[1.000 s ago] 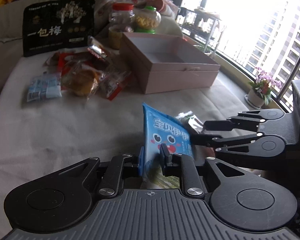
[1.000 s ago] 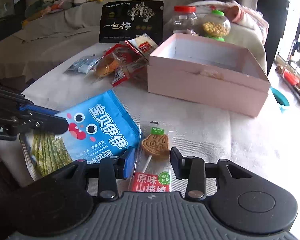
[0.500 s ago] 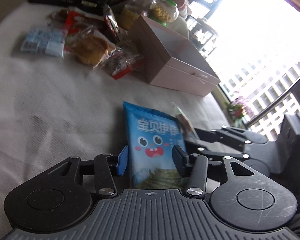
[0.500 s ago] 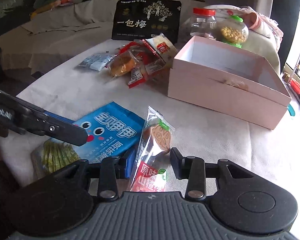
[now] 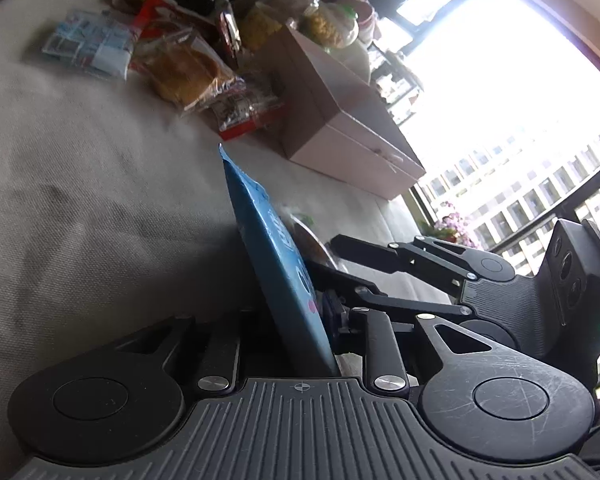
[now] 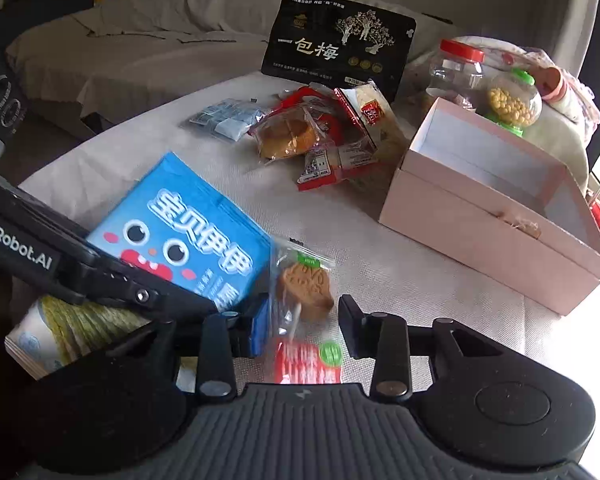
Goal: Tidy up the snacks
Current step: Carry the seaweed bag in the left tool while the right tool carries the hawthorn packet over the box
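Left gripper (image 5: 296, 312) closing on the blue packet (image 6: 180, 232), held on edge near the table's (image 5: 80, 200) front edge — likely re-gripped for carrying. Right gripper (image 6: 304, 316) narrow, pinching the biscuit packet (image 6: 304, 284) just beside it. Pink box (image 6: 496, 216) stands open toward the right edge, presumably the destination. Other snacks (image 6: 300, 136) piled mid-table behind.

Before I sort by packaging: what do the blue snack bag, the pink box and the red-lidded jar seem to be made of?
Blue snack bag: glossy printed plastic film, judging by its sheen and crimped edge.
Pink box: matte paperboard, likely; flat stiff walls, no shine.
Red-lidded jar: clear plastic, probably; see-through body, opaque red cap. Glass can't be ruled out.
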`<action>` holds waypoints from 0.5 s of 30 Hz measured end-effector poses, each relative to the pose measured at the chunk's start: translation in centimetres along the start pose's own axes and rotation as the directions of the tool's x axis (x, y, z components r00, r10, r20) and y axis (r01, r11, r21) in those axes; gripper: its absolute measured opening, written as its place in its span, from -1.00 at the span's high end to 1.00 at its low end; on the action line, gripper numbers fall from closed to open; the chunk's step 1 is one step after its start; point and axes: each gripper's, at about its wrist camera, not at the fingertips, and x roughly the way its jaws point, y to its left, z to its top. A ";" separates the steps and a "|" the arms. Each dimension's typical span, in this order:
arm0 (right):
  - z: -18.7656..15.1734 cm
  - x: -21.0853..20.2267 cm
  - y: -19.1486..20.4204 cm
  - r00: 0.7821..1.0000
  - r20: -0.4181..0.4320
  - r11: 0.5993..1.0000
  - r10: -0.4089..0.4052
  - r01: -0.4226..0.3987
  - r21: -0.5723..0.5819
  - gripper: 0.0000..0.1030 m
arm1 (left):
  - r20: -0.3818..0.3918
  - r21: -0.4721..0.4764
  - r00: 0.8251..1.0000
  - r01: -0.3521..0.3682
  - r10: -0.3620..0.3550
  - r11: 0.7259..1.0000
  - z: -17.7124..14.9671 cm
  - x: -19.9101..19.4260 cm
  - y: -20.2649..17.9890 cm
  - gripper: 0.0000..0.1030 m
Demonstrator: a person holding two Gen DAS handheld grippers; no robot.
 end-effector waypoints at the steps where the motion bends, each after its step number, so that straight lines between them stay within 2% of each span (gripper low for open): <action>1: 0.0 0.0 -0.1 1.000 -0.002 1.000 -0.007 0.007 -0.006 0.15 | 0.011 0.004 1.000 -0.007 0.007 1.000 0.0 -0.2 0.0 0.52; 5: 0.0 0.1 -0.7 0.999 -0.006 0.999 -0.043 0.043 0.004 -0.25 | 0.045 0.001 0.999 -0.025 0.025 1.000 0.0 -1.1 0.3 0.54; 6: -0.1 0.1 -1.0 0.999 -0.010 0.999 -0.047 0.047 0.019 -0.28 | 0.051 -0.002 0.998 -0.026 0.026 1.000 -0.1 -1.3 0.4 0.54; 13: -0.5 0.1 -2.5 1.000 -0.023 0.991 0.000 0.003 0.132 -0.31 | 0.090 -0.011 0.995 -0.048 0.049 0.999 -0.6 -2.6 0.3 0.56; 15: -0.7 0.3 -2.9 0.999 -0.026 0.988 0.025 -0.020 0.155 -0.23 | 0.092 0.005 0.994 -0.058 0.057 0.998 -0.6 -2.6 -0.1 0.57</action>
